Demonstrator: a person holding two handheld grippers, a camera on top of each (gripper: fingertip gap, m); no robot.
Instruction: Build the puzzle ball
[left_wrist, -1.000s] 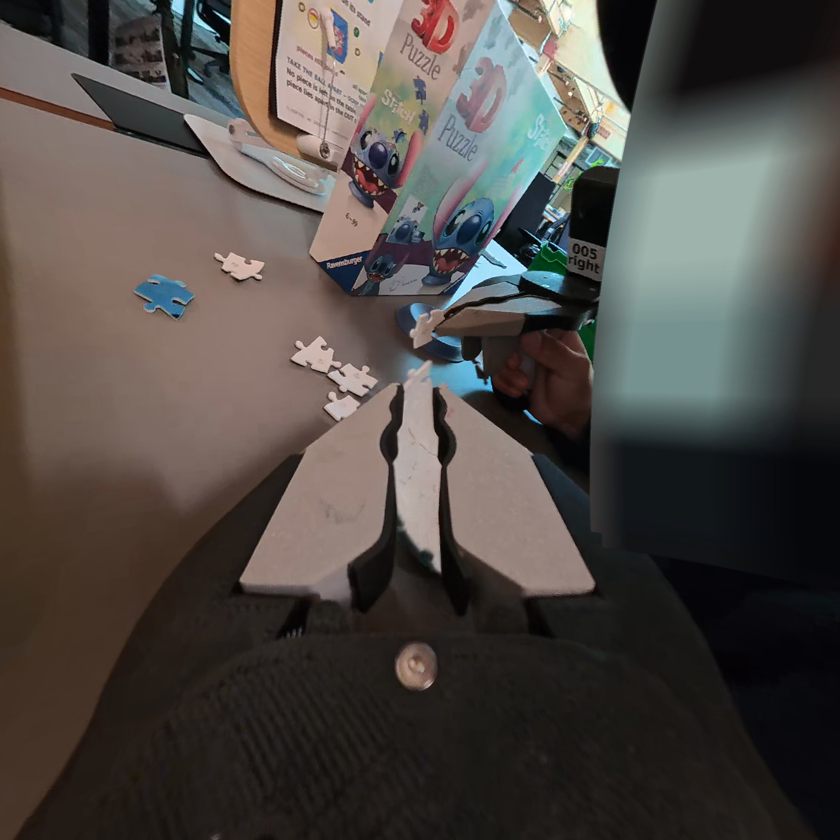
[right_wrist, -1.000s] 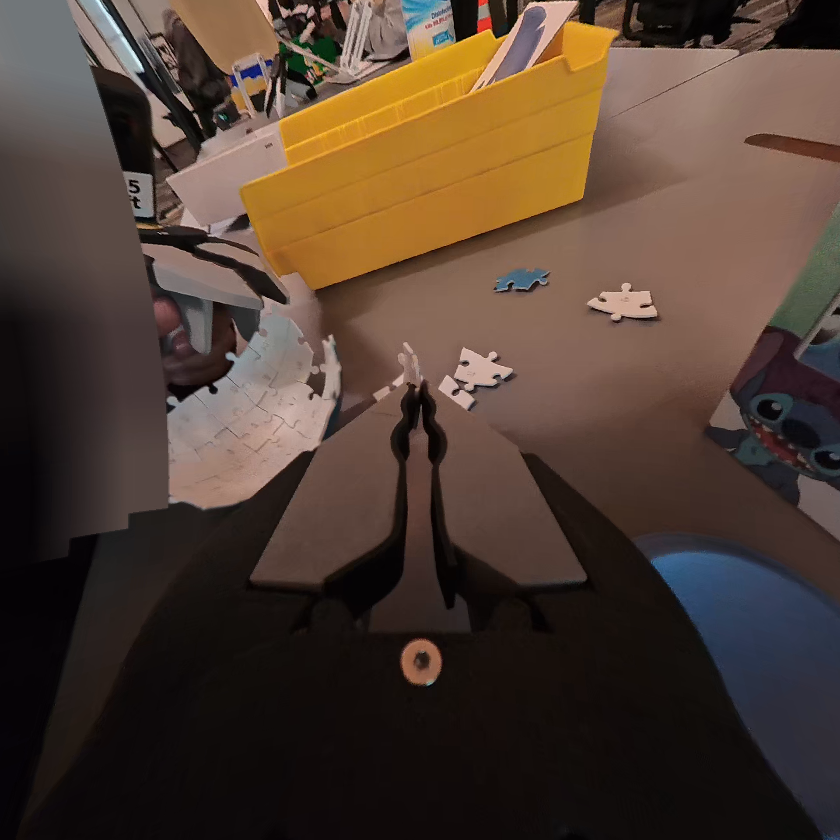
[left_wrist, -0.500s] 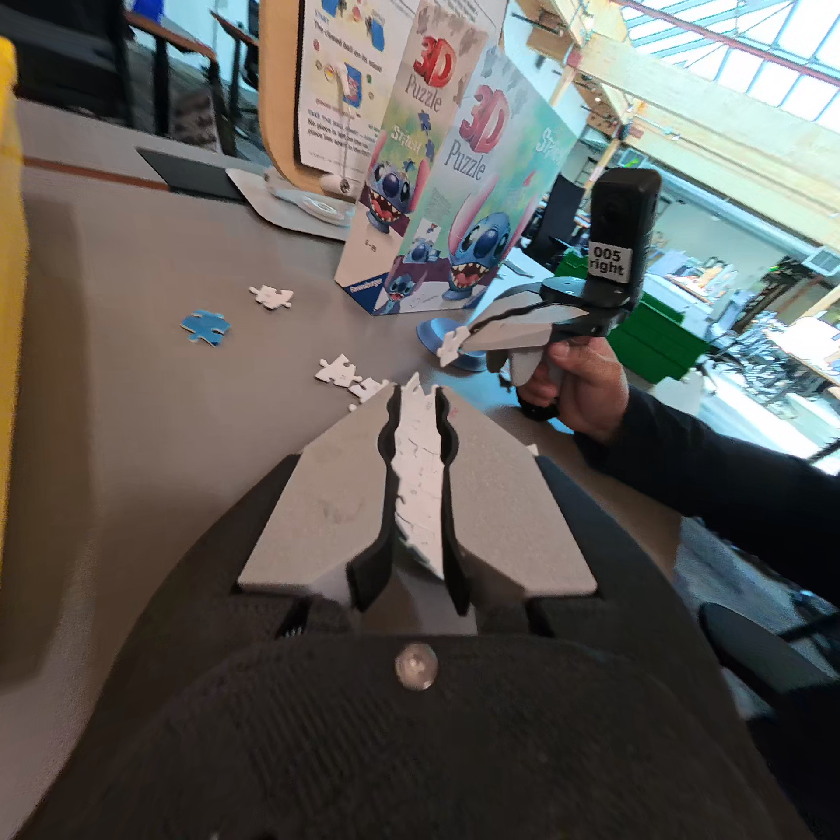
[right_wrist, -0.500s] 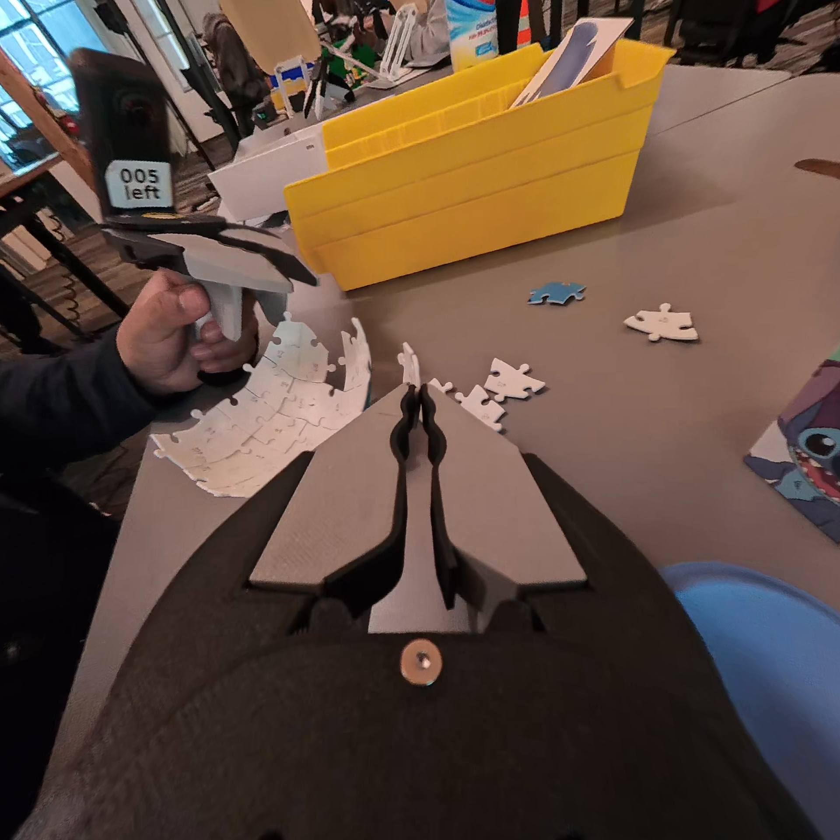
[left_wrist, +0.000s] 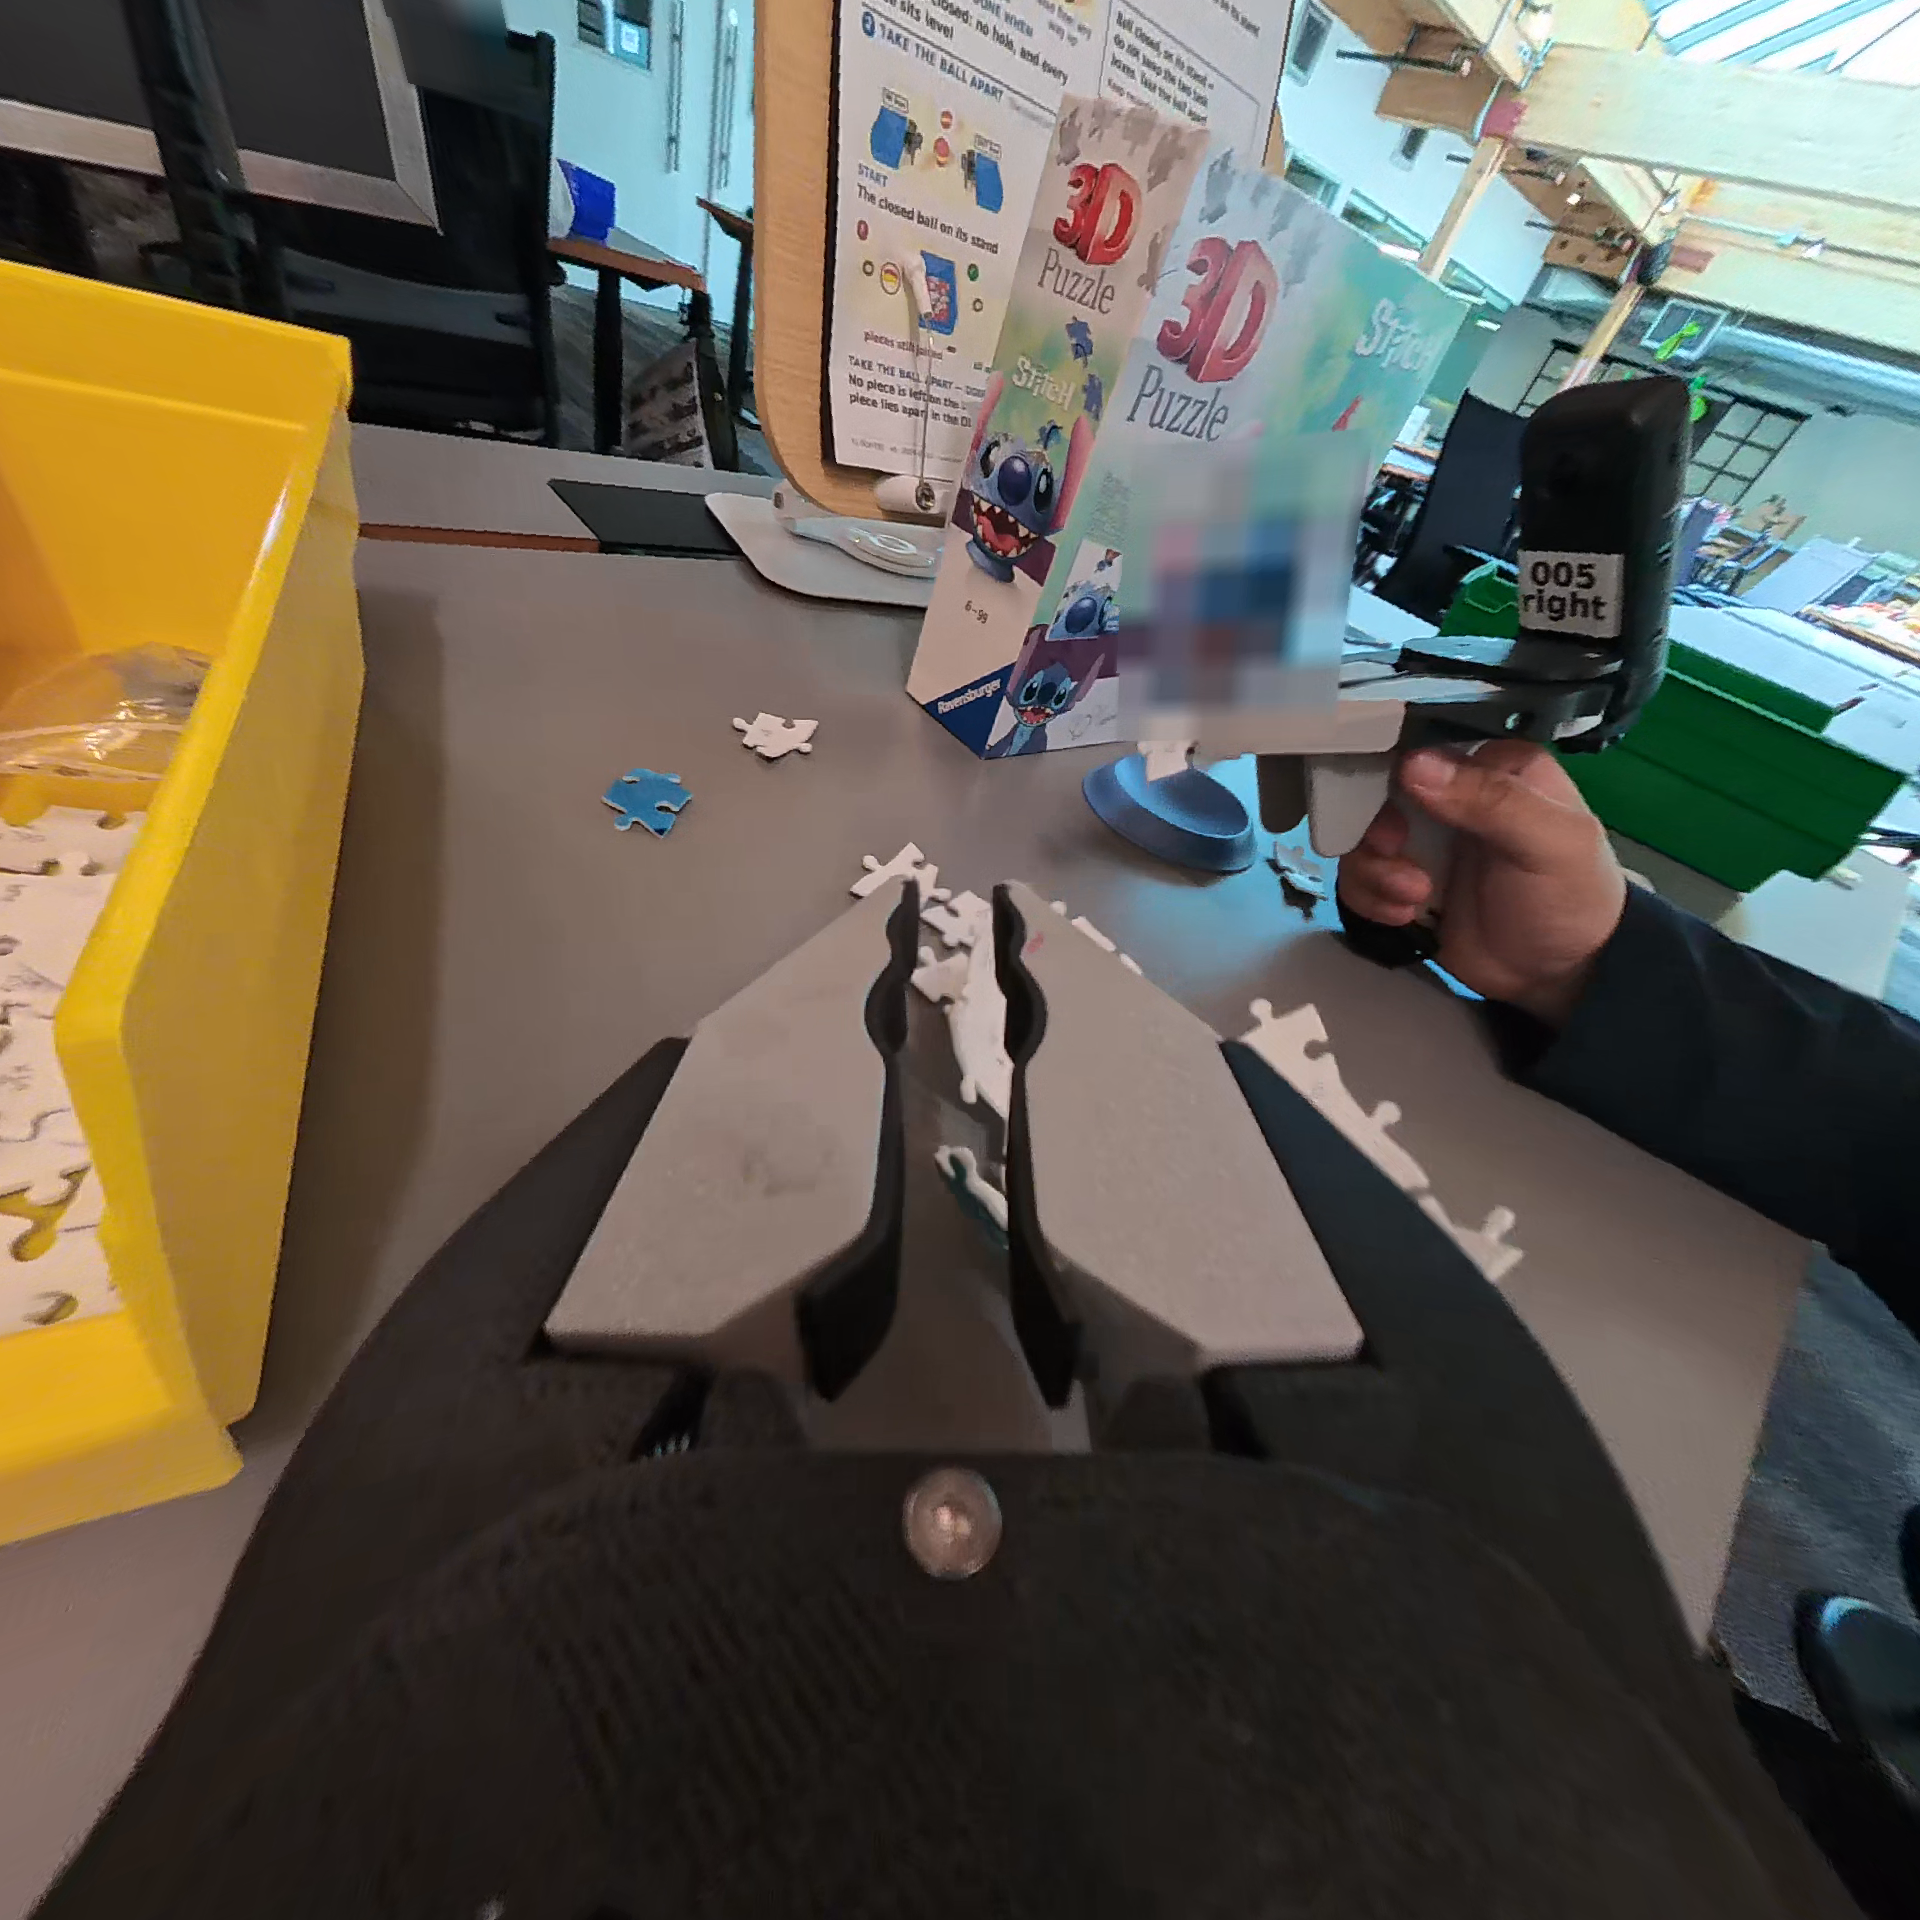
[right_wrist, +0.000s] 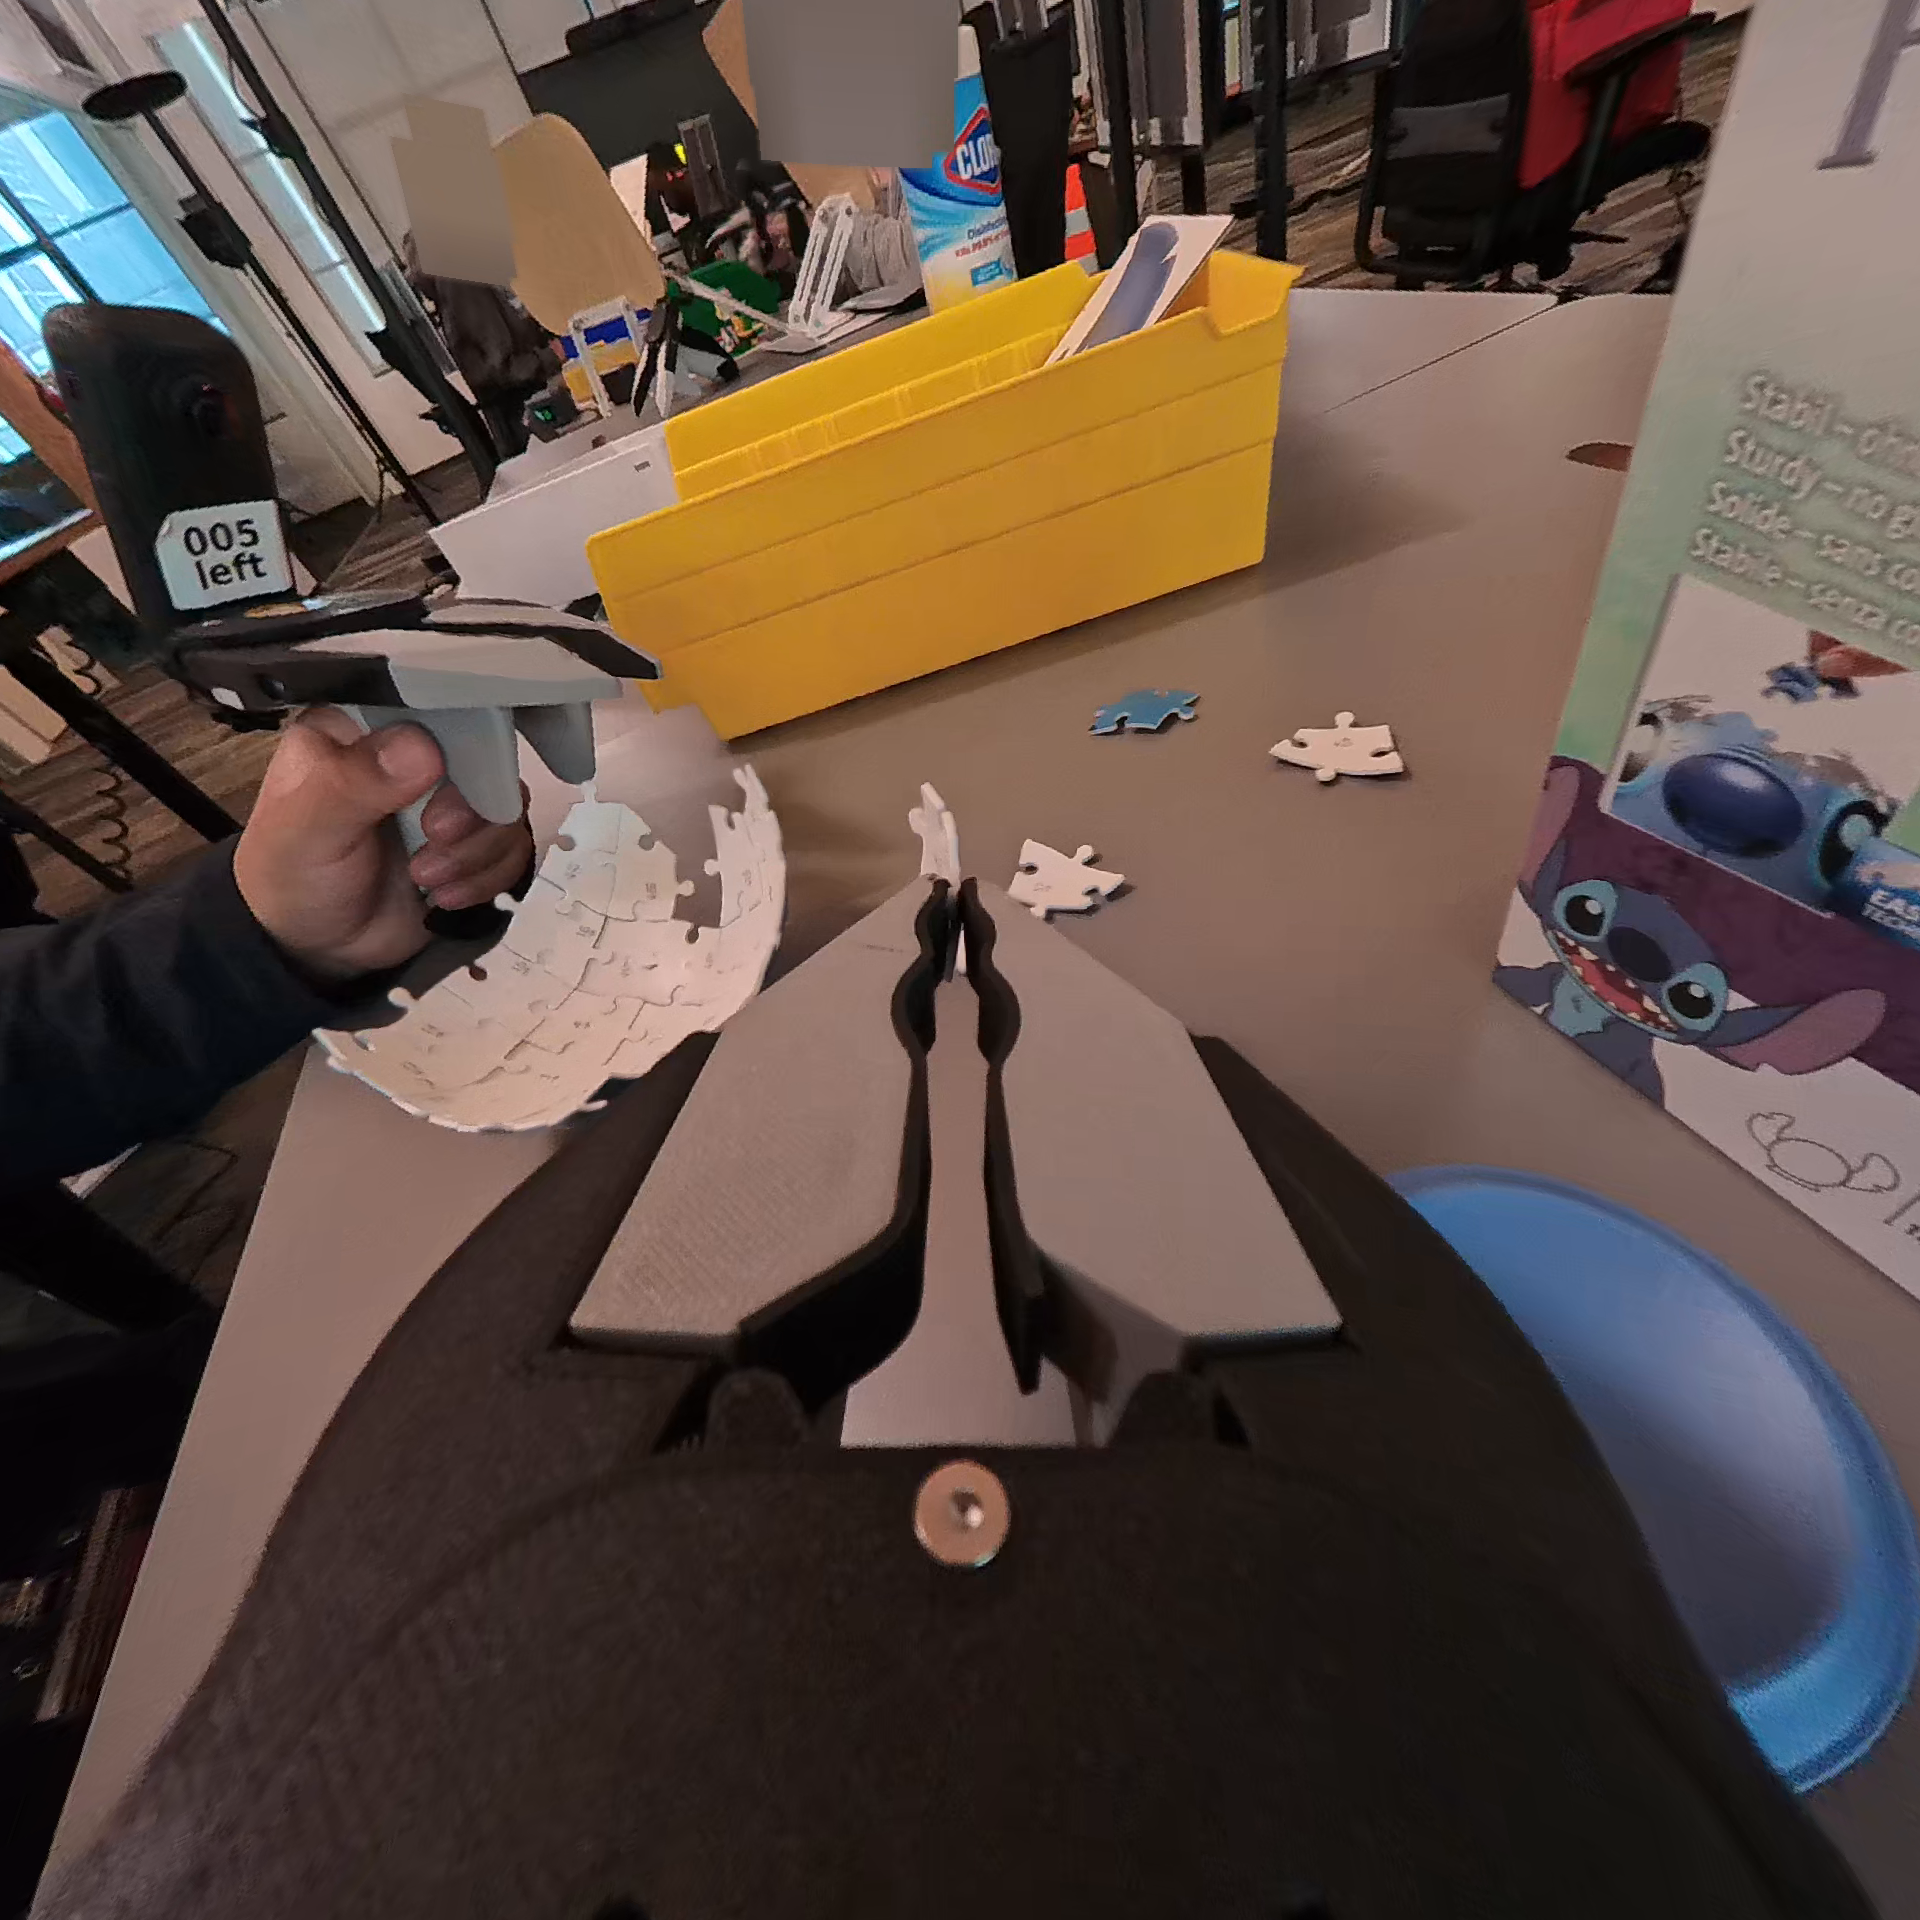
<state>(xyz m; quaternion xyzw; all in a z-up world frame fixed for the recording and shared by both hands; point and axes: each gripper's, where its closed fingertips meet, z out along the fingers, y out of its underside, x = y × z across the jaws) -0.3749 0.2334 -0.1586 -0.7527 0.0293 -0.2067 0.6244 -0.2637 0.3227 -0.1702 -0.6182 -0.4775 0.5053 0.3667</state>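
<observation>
A white half-shell of joined puzzle pieces (right_wrist: 582, 966) lies on the grey table near its edge, hollow side up. My left gripper (left_wrist: 951, 899) hovers just above it with its jaws a little apart. Bits of the shell (left_wrist: 1351, 1122) and table show between and beside the fingers. In the right wrist view the left gripper (right_wrist: 613, 665) sits above the shell's rim. My right gripper (right_wrist: 951, 894) is shut on a white puzzle piece (right_wrist: 938, 831) that stands upright at its tips, right of the shell. In the left wrist view a mosaic patch hides the right gripper's tips.
Loose pieces lie on the table: white ones (right_wrist: 1065, 878) (right_wrist: 1340, 748) and a blue one (right_wrist: 1143, 712). A yellow bin (right_wrist: 966, 540) stands behind, the puzzle box (right_wrist: 1766, 727) at the right. A blue stand (right_wrist: 1683, 1455) sits under my right gripper. The table edge is at the left. One gripper's finger ends stand about 15 cm off the other's.
The shell no longer fills the gap between the left jaws; it now lies lower on the table. The left view swung to show the yellow bin. The right gripper still holds its piece.
</observation>
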